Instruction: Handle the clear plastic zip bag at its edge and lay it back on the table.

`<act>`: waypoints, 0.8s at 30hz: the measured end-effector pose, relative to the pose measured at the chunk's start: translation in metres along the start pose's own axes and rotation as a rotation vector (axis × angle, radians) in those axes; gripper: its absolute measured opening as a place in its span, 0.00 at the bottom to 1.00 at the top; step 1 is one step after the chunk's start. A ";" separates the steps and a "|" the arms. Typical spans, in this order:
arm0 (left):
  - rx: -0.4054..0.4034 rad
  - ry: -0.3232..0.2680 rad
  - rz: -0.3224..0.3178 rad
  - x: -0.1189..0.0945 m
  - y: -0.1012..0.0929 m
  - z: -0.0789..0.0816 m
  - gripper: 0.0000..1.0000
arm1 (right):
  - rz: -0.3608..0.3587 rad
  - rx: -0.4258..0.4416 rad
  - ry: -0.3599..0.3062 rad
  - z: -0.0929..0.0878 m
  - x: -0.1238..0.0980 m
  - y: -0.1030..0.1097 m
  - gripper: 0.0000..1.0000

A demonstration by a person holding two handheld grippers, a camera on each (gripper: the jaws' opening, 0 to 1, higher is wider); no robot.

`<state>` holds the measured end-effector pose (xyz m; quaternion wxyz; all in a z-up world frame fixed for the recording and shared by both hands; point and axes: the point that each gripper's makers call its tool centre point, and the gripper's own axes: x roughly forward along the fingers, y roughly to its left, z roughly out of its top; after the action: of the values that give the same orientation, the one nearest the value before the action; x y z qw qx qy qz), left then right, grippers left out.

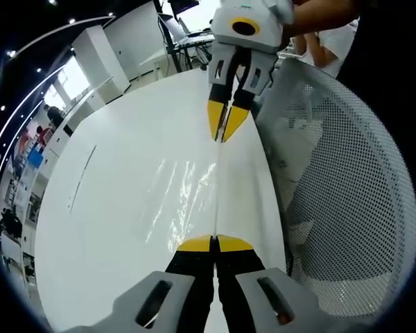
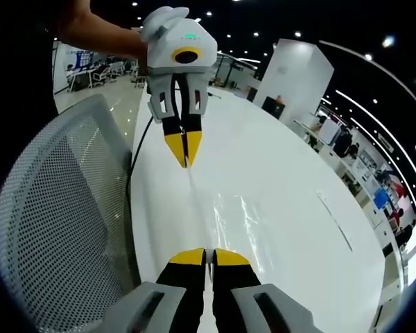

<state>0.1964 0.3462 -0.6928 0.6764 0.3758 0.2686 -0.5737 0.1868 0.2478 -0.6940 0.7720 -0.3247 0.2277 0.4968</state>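
Left gripper (image 1: 214, 243) clamped tight on zip bag (image 1: 187, 191) edge, right gripper (image 1: 225, 128) pinching opposite end. Bag stretched taut edge-on between them, above white table (image 1: 111, 229); long axis gripper to gripper. Clear film hard to trace. Mesh chair (image 1: 347, 194) alongside

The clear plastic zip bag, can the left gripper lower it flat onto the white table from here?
Probably yes: the left gripper and right gripper hold the clear plastic zip bag over bare white table.
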 end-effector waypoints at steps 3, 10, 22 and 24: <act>-0.002 -0.002 0.003 -0.001 0.000 0.001 0.00 | -0.001 0.000 0.000 0.000 -0.001 0.000 0.00; -0.003 -0.006 0.011 -0.002 0.002 0.004 0.00 | -0.008 0.000 0.000 -0.001 -0.005 -0.003 0.00; -0.003 -0.009 0.020 -0.005 0.007 0.006 0.00 | -0.011 -0.006 0.003 -0.002 -0.007 -0.009 0.00; -0.003 -0.009 0.023 -0.005 0.007 0.006 0.00 | -0.011 -0.006 0.001 -0.001 -0.007 -0.010 0.00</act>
<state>0.2018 0.3448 -0.6838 0.6846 0.3750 0.2621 -0.5674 0.1932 0.2398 -0.6875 0.7735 -0.3287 0.2249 0.4930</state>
